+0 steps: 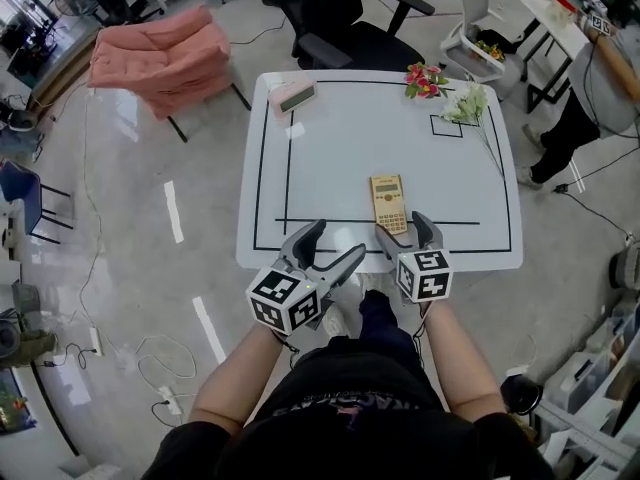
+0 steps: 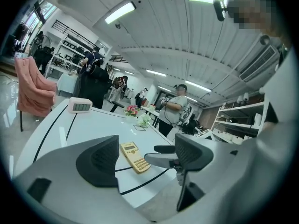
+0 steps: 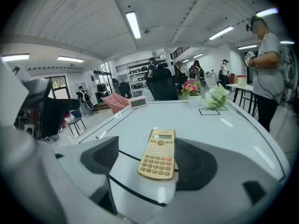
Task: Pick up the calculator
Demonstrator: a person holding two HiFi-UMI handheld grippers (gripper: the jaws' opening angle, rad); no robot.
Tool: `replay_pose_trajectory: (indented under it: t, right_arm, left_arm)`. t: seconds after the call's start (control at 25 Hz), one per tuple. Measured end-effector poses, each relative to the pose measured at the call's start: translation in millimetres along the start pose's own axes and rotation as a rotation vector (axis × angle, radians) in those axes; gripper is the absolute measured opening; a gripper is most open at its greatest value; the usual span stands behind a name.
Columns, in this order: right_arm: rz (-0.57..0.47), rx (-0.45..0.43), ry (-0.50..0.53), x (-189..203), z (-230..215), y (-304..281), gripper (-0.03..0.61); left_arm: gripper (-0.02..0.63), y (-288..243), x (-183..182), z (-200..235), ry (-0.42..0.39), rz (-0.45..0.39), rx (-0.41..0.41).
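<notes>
A beige calculator (image 1: 388,203) lies flat on the white table (image 1: 330,148), close to the front edge and across a black tape line. My right gripper (image 1: 400,226) is just in front of it, jaws wide apart. In the right gripper view the calculator (image 3: 159,158) lies between the two pads, closer to the right one, and the right gripper (image 3: 147,161) is open around its near end. My left gripper (image 1: 338,240) hangs at the table's front edge, left of the calculator, open with nothing in it. In the left gripper view (image 2: 145,157) the calculator (image 2: 134,157) shows beyond its jaws.
A white digital clock (image 1: 293,95) stands at the far left corner; pink flowers (image 1: 425,80) and white flowers (image 1: 466,105) lie at the far right by a small taped square (image 1: 446,125). A black office chair (image 1: 340,18) and a pink chair (image 1: 160,58) stand behind the table.
</notes>
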State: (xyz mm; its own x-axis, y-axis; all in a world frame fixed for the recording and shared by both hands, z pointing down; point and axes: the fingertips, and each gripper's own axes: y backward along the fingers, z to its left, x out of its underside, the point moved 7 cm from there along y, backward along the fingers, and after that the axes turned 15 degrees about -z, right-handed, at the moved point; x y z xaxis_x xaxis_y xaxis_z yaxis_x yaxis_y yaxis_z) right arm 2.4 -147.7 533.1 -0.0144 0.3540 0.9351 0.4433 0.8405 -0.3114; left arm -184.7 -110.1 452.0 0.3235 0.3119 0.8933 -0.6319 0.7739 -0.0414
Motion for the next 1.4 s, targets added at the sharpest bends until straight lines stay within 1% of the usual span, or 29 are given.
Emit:
replay_pose_trajectory:
  t: [0.16, 0.28, 0.48, 0.68, 0.92, 1.04, 1.4]
  right_arm:
    - [0.052, 0.014, -0.001, 14.6, -12.1, -18.2, 0.358]
    - [0.092, 0.028, 0.008, 26.3, -17.0, -30.6, 0.373]
    - [0.138, 0.044, 0.012, 41.2, -22.8, -41.0, 0.380]
    - [0.166, 0.040, 0.008, 50.5, -23.8, -46.0, 0.380]
    - [0.184, 0.038, 0.057, 55.5, -19.0, -50.2, 0.380]
    - [0.218, 0.040, 0.067, 56.0, -19.2, -50.7, 0.379]
    - [0.222, 0.009, -0.013, 50.6, -27.5, -47.6, 0.344]
  left_arm:
    - [0.368, -13.3, 6.8, 5.6, 0.008, 0.021, -0.024]
    - [0.368, -22.1, 12.8, 9.2, 0.021, 0.037, -0.038]
    - [0.368, -34.7, 22.6, 15.1, 0.037, 0.060, -0.060]
    - [0.368, -45.0, 26.7, 19.5, 0.051, 0.069, -0.075]
    - [0.368, -51.6, 30.8, 19.4, 0.063, 0.082, -0.079]
    - [0.368, -54.0, 34.0, 18.4, 0.066, 0.094, -0.076]
    - [0.368, -68.1, 42.8, 16.7, 0.079, 0.132, -0.053]
